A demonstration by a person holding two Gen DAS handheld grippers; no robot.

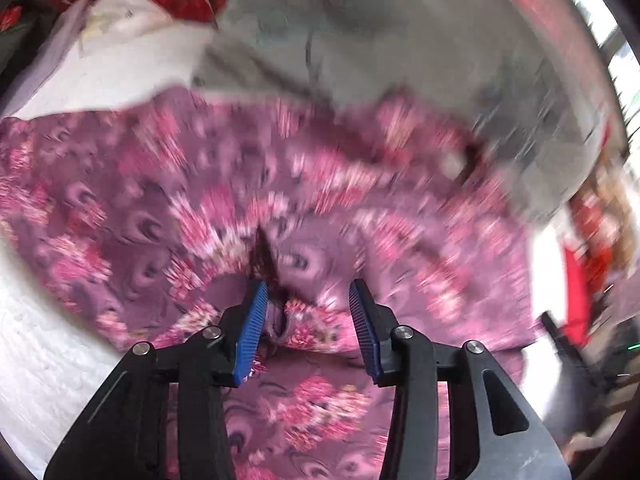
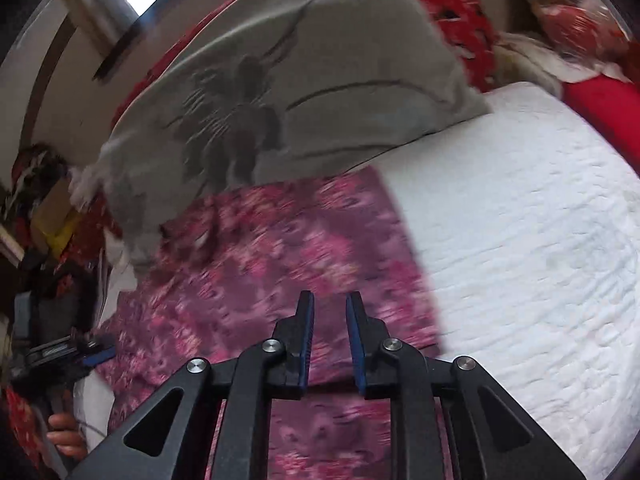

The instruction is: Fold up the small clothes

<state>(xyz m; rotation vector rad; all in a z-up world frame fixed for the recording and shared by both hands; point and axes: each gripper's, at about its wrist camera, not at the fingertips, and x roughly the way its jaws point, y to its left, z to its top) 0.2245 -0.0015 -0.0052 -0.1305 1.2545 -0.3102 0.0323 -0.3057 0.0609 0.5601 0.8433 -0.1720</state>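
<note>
A purple garment with a pink flower print (image 1: 192, 216) lies spread on a white quilted bed (image 1: 36, 344); it also shows in the right wrist view (image 2: 280, 248). My left gripper (image 1: 308, 290) is open just above it, with a raised fold of the cloth (image 1: 296, 320) between the fingers. My right gripper (image 2: 330, 300) is open and empty, hovering over the garment near its right edge. The left gripper also shows at the left edge of the right wrist view (image 2: 96, 354). Both views are motion-blurred.
A grey pillow with a dark flower print (image 2: 288, 92) lies at the garment's far edge. Red patterned bedding (image 2: 460, 8) and a red cushion (image 2: 600, 108) lie beyond. The bed surface (image 2: 520, 240) extends to the right. Clutter (image 2: 48, 208) stands off the bed's left side.
</note>
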